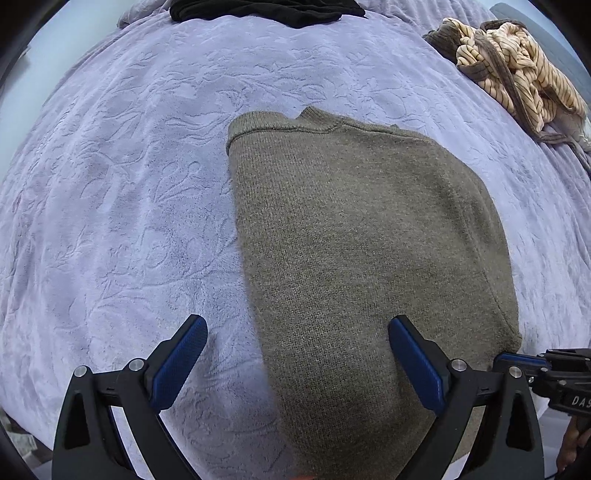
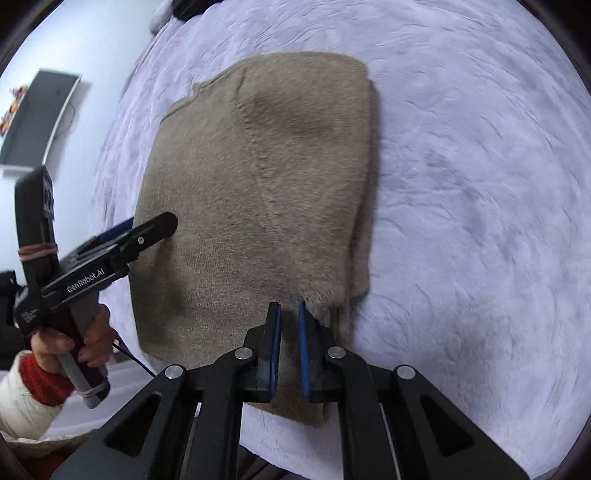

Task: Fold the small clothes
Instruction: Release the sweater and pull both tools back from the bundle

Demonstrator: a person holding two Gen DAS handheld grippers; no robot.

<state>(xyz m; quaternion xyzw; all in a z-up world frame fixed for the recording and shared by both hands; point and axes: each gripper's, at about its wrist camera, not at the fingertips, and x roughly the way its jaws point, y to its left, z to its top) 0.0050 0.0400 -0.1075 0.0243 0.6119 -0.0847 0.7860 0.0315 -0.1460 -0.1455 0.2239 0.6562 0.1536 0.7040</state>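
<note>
Blue-padded fingers of your left gripper [image 1: 297, 354] fill the bottom of the left wrist view, spread as wide as they go and holding nothing. One finger hangs over the purple blanket [image 1: 110, 206], the other over the sweater [image 1: 362, 240], so the sweater's long left edge runs up between them. Your right gripper [image 2: 287, 314] has its fingers drawn almost together over the sweater's near right corner. A thin gap shows between the pads, and motion blur makes it hard to say whether a fold of knit is pinched there; most likely none is.

Position of the garment: the brown-grey sweater lies flat on the blanket, already folded into a narrow rectangle. Its long axis runs straight away from you, collar end far, hem end near and passing under both grippers. A doubled layer shows along its right edge.

Governing relation: the near short end lies directly below both grippers, left edge under the left, right corner under the right. Judged from this, the coming fold runs along the long axis, near end carried toward the collar, and needs each hand on its own corner.

Beyond the sweater, a striped garment [image 1: 517, 77] and a black one [image 1: 266, 11] wait well apart.
</note>
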